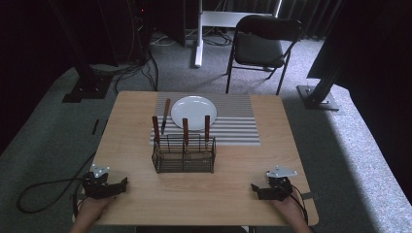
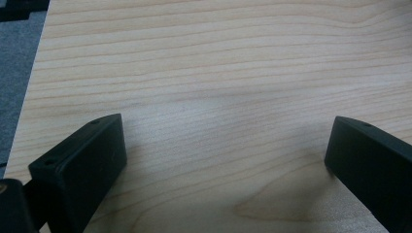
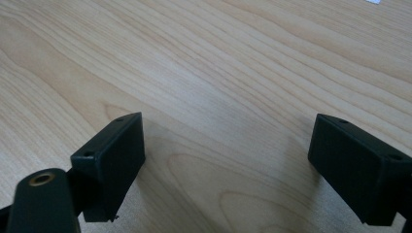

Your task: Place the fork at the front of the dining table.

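On the table (image 1: 136, 204), a striped mat (image 1: 238, 126) carries a plate (image 1: 193, 112) with a knife (image 1: 165, 115) just beside it. The wire caddy (image 1: 183, 155) holds three wooden-handled utensils upright. Both grippers (left (image 1: 121, 184), right (image 1: 253, 188)) rest near the front corners, well apart from the caddy, jaws spread wide over bare wood.

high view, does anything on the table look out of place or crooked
One thing: a wooden-handled utensil lies loose and slanted on the striped mat, just left of the white plate, while three others stand upright in the wire caddy. Nothing looks spilled or broken. Both tools rest open near the table's front edge.
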Demonstrator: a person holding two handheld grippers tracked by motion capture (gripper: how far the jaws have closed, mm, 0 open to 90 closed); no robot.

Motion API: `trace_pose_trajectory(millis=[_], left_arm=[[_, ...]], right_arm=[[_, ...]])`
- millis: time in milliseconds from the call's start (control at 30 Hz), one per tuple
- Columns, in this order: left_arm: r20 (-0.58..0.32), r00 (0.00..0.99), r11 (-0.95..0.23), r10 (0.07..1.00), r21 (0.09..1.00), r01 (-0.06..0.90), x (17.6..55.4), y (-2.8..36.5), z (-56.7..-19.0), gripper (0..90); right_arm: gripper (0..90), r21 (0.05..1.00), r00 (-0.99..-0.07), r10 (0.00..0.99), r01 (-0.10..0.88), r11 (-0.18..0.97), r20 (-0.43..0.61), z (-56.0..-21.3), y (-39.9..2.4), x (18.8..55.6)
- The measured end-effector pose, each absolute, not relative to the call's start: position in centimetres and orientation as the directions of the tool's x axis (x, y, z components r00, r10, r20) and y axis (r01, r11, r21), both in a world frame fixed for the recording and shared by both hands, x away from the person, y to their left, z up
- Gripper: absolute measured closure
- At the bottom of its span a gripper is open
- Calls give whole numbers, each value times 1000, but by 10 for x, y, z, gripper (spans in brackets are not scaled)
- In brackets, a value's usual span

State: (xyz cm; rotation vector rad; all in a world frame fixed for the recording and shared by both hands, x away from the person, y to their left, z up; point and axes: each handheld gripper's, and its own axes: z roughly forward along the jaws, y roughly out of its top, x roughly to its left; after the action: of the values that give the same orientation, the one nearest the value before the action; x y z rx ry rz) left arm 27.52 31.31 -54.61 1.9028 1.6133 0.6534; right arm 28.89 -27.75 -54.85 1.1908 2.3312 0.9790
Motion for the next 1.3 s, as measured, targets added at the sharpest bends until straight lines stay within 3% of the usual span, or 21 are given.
trace_pose_trajectory(millis=[767, 1300], left_arm=[[11, 159, -123, 987, 684, 719, 275, 313, -546, 12], [11, 158, -122, 987, 685, 718, 275, 313, -546, 12]], right_arm=[[169, 680, -632, 775, 575, 455, 16, -536, -257, 275], [170, 754, -679, 734, 491, 435, 19, -494, -232, 271]])
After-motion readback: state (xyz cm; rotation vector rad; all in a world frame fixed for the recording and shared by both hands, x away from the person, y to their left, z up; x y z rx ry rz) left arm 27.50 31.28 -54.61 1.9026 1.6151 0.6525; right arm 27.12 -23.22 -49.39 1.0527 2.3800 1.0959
